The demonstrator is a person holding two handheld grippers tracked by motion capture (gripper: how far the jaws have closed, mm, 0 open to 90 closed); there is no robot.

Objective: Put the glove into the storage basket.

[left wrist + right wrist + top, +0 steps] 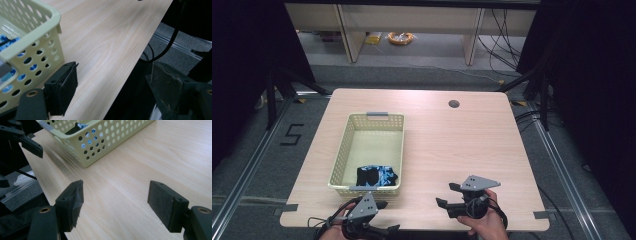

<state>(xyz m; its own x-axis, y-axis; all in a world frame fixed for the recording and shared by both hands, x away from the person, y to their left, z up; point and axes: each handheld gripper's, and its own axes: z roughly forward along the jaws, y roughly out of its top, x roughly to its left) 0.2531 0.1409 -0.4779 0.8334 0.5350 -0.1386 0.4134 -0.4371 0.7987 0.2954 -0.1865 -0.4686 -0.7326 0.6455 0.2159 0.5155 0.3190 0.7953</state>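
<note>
Near table edge: left gripper [384, 216] low by the basket's near corner, jaws wide apart, nothing between. Right gripper [449, 195] over bare table [452, 145], jaws apart, empty. Farther: yellow basket [343, 150] at left; black-and-blue cloth [377, 175] lying in its near end.

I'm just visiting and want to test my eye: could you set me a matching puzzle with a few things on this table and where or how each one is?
Things:
1. basket
2. black and blue cloth
3. right gripper
4. round hole

Descriptions:
A. far side of the tabletop
B. pale yellow, perforated walls, left half of the table
C. jaws wide apart, nothing between them
D. lying at the basket's near end

Pairs: 1-B, 2-D, 3-C, 4-A
</note>
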